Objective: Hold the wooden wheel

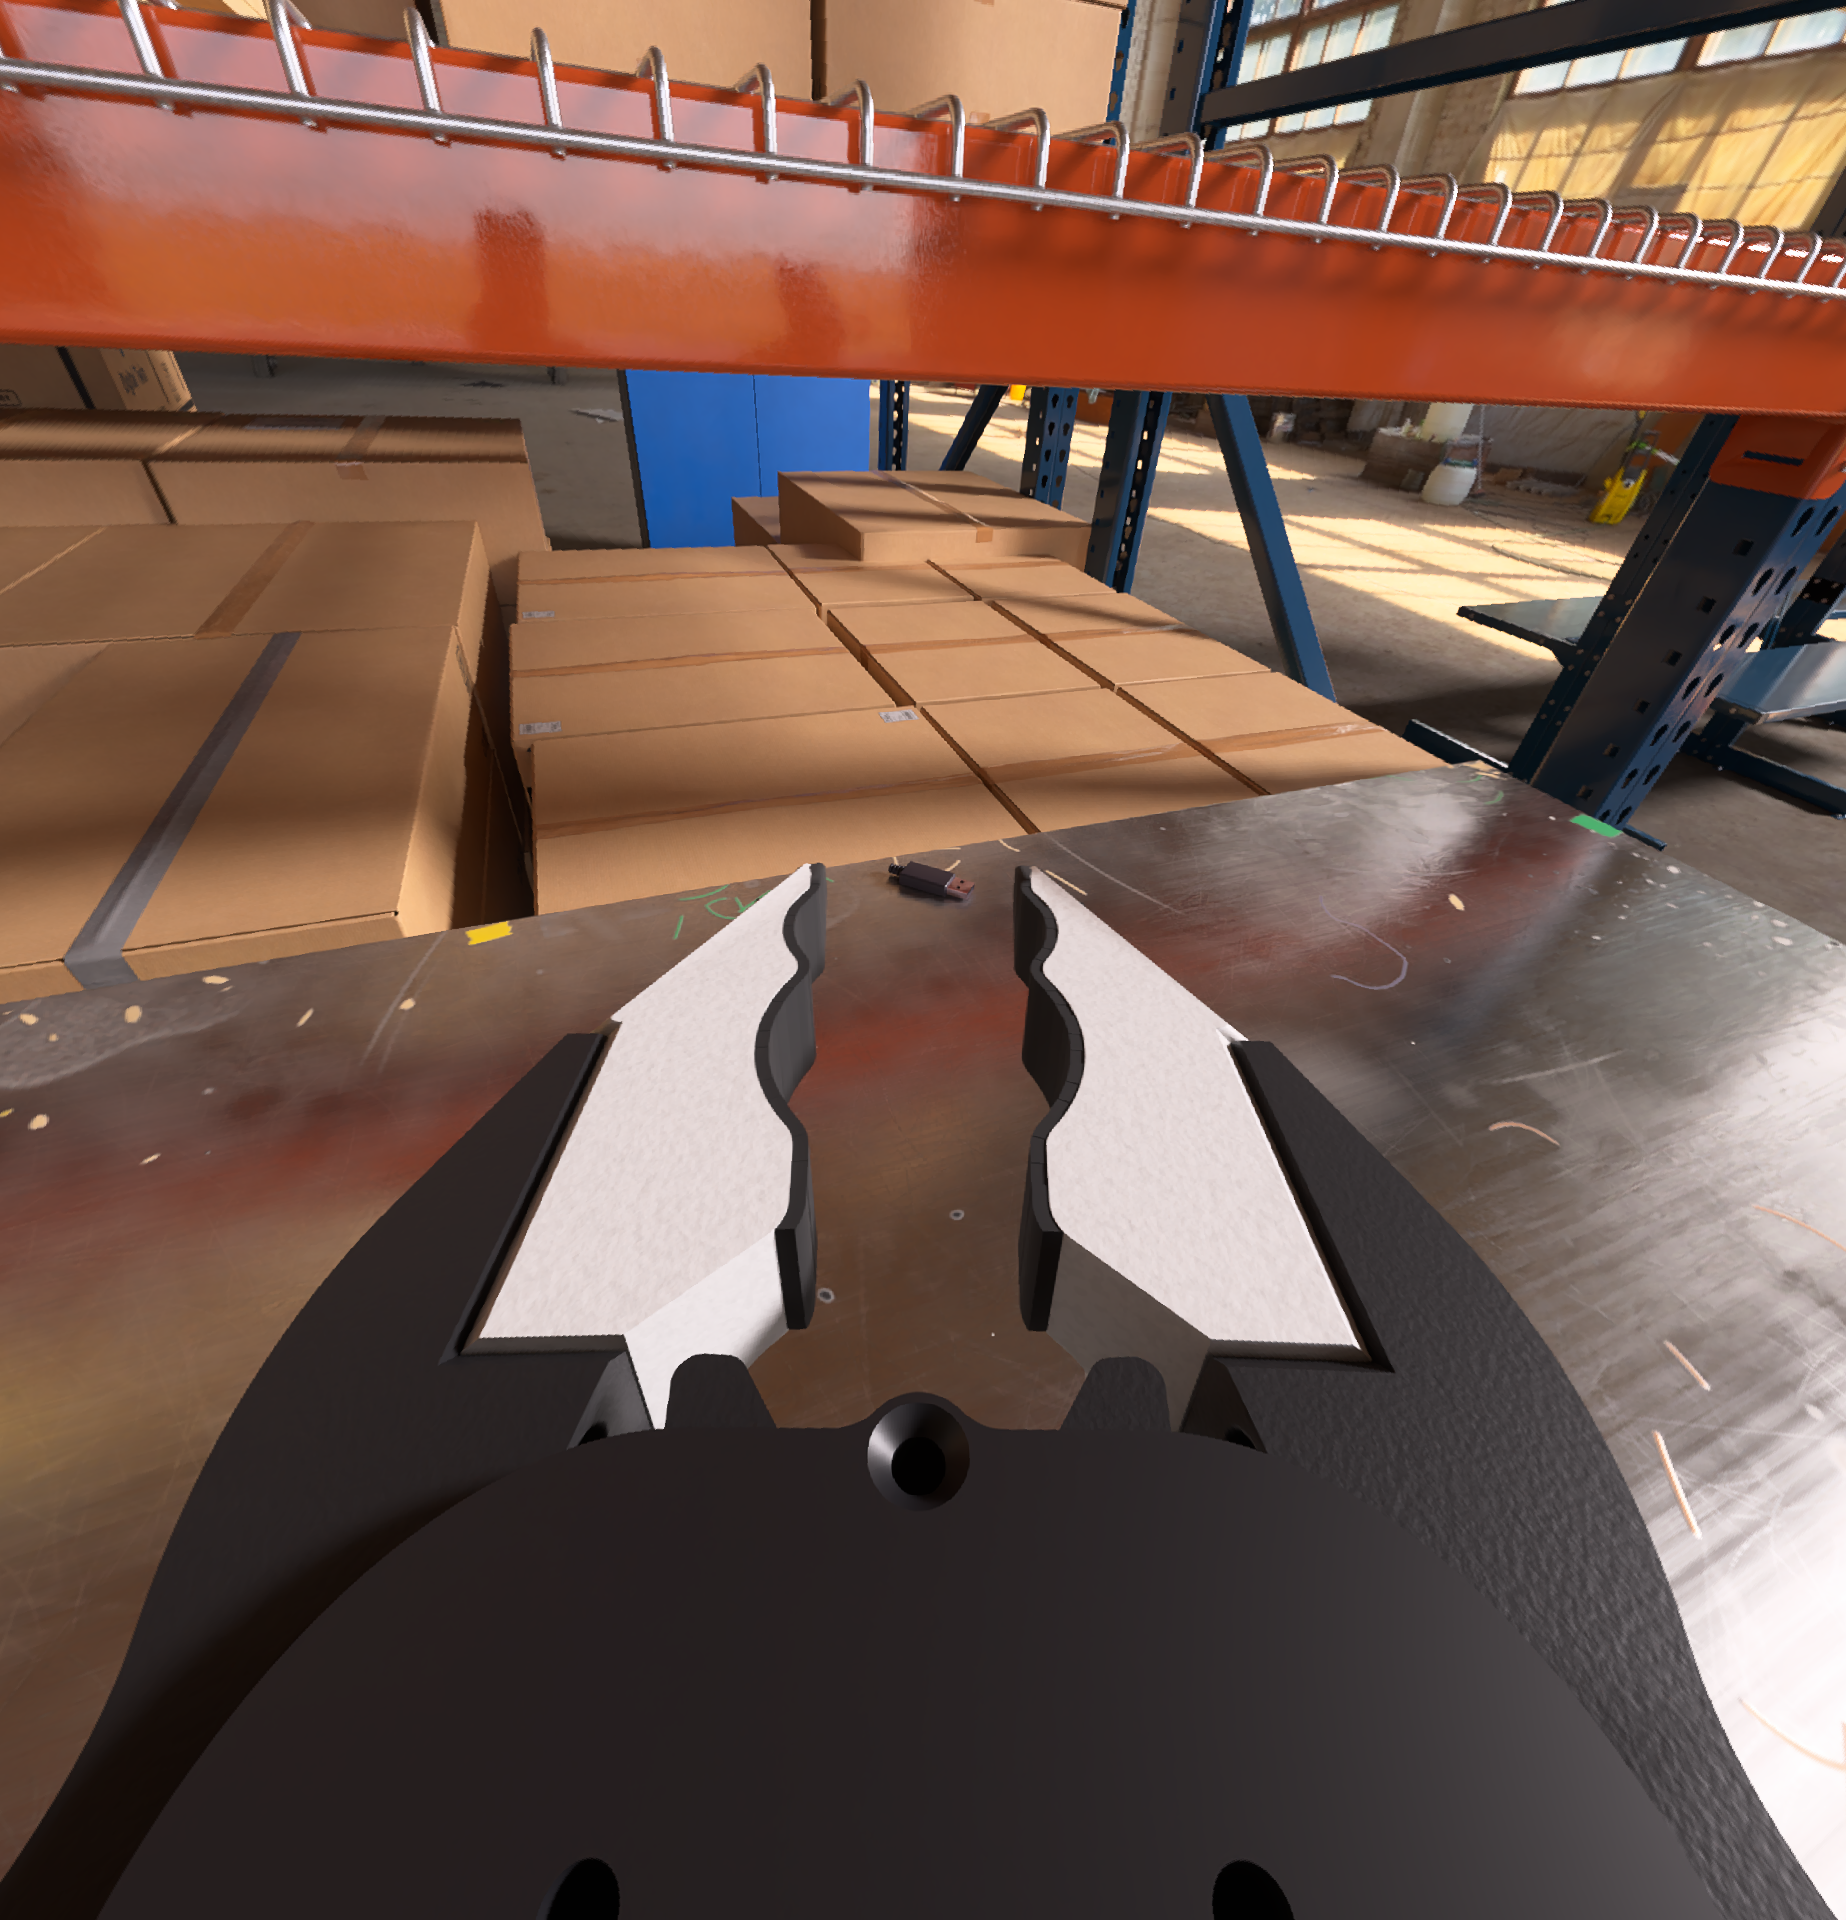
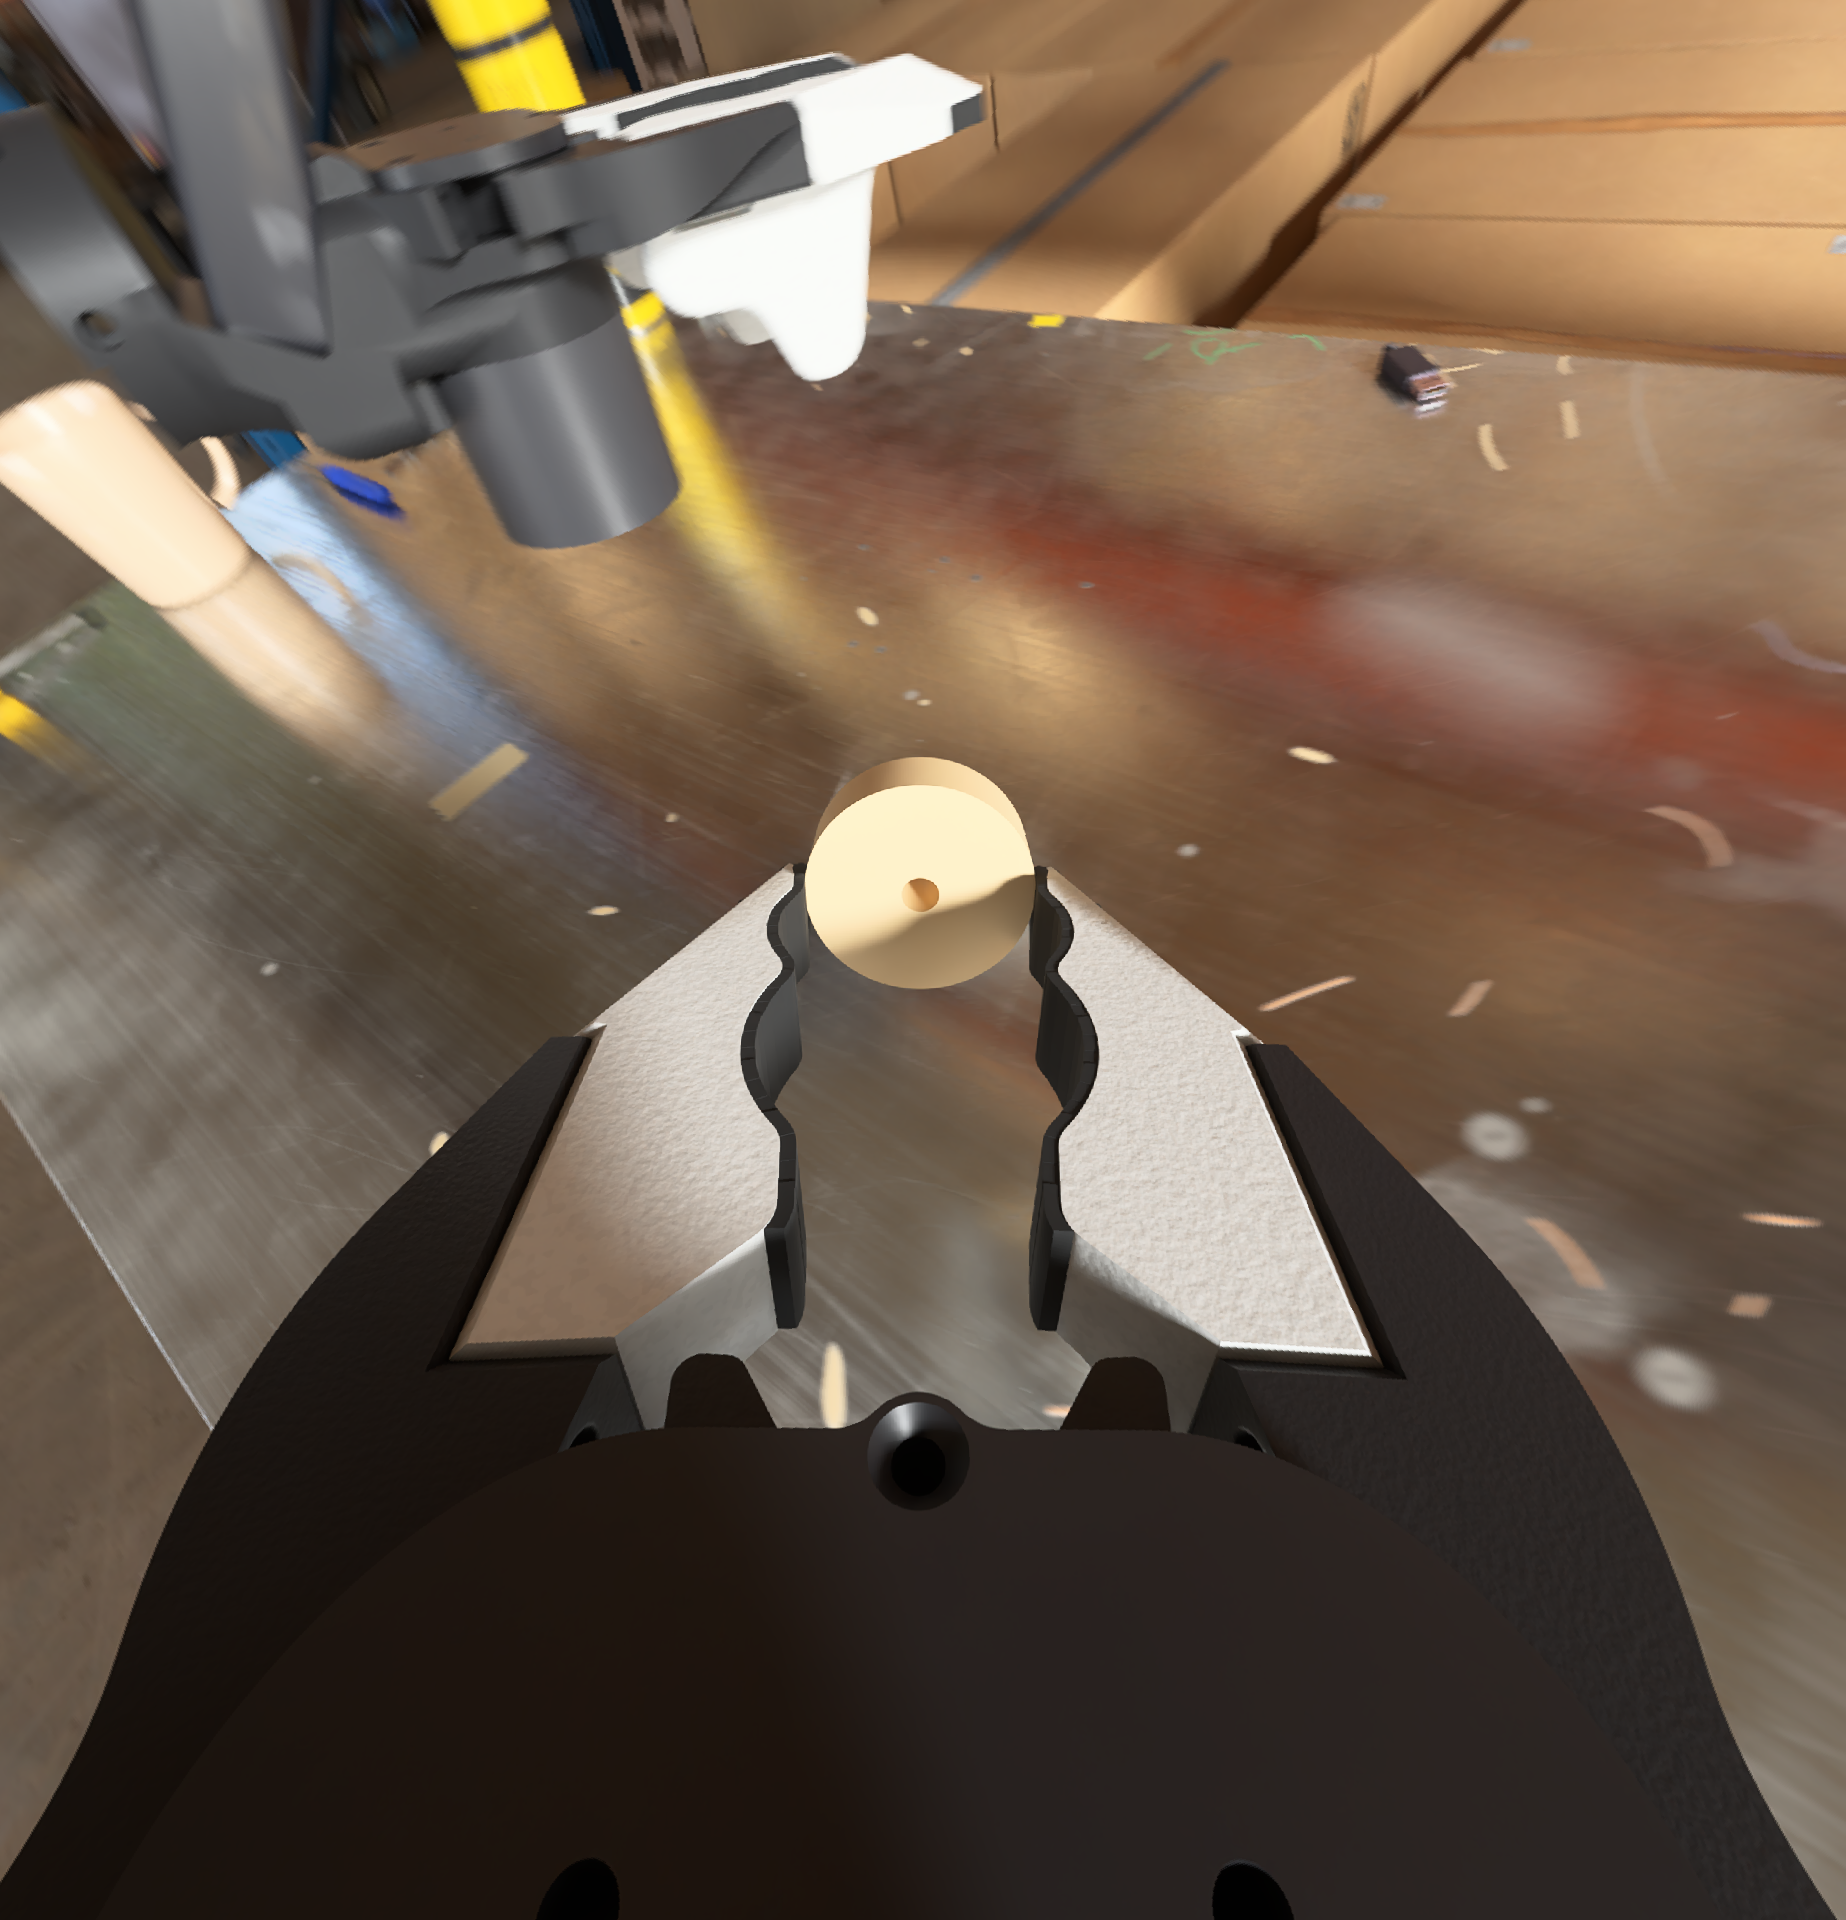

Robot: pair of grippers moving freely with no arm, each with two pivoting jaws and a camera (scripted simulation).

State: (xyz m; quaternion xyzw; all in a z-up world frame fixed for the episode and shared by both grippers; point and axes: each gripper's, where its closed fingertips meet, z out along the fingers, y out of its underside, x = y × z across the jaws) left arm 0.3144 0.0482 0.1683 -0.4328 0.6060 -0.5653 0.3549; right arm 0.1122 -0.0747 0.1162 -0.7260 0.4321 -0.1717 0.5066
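Observation:
The wooden wheel (image 2: 917, 914) is a pale round disc with a small centre hole, facing the camera in the right wrist view. My right gripper (image 2: 919, 878) is shut on it, with both fingertips pressed on its rim, and holds it just above the metal table (image 2: 1314, 935). My left gripper (image 1: 919, 878) is open and empty, low over the table. It also shows in the right wrist view (image 2: 773, 239) at the upper left, above the table. The wheel is not in the left wrist view.
A small dark USB stick (image 1: 934, 885) lies near the table's far edge, also in the right wrist view (image 2: 1418, 379). A pale wooden cylinder (image 2: 119, 499) stands at the left. Cardboard boxes (image 1: 794, 707) lie beyond the table under an orange rack beam (image 1: 898, 291).

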